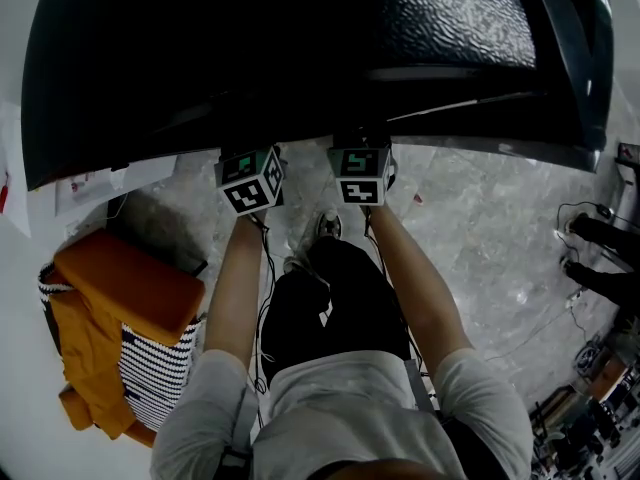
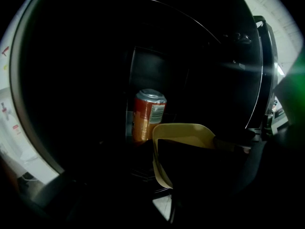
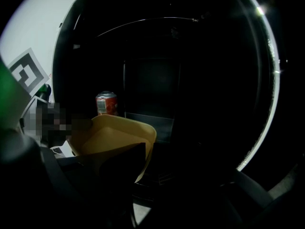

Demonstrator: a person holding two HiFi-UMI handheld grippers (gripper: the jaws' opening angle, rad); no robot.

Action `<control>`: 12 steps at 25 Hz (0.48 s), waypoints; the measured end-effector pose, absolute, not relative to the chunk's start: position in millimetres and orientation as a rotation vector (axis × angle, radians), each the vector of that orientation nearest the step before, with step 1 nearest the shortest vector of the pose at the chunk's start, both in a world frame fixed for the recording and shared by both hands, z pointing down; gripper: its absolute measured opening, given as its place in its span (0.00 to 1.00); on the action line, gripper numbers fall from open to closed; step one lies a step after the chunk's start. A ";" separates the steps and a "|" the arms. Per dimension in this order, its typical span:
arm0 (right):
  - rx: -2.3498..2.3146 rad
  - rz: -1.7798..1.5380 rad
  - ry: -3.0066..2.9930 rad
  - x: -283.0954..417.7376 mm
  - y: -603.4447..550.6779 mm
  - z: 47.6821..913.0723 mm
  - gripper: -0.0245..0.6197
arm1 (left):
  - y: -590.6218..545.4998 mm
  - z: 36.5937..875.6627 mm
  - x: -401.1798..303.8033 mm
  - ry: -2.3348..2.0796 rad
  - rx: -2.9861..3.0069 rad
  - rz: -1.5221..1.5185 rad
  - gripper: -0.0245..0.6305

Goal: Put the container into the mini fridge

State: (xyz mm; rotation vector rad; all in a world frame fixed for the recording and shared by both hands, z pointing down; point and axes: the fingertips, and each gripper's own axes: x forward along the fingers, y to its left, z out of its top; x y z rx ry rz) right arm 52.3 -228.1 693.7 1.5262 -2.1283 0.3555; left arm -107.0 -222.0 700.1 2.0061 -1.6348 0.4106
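A tan open container hangs just in front of the dark mouth of the black mini fridge. My left gripper is shut on its left wall and my right gripper on its right wall. Both sets of jaws are dark shapes over the rim. From the head view only the two marker cubes show, the left cube and the right cube; the jaws and the container are hidden under the fridge top. An orange drink can stands upright deep inside the fridge, also seen as the can in the right gripper view.
The fridge door stands open at the right. An orange cushion lies on a striped basket at the left. Cables trail over the grey stone floor at the right. The person's shoes are below the grippers.
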 end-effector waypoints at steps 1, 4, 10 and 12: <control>1.525 0.353 -2.128 52.6 -228.8 693.6 0.16 | -223.1 700.2 -106.5 -1.634 2.006 0.407 0.11; 1.529 0.359 -2.125 52.5 -230.3 694.7 0.16 | -226.4 700.6 -106.7 -1.633 2.005 0.398 0.11; 1.552 0.358 -2.093 60.1 -233.6 697.3 0.15 | -232.6 701.5 -101.2 -1.625 2.009 0.386 0.10; 1.566 0.360 -2.083 63.3 -235.8 697.7 0.15 | -235.3 701.7 -98.1 -1.619 2.015 0.387 0.10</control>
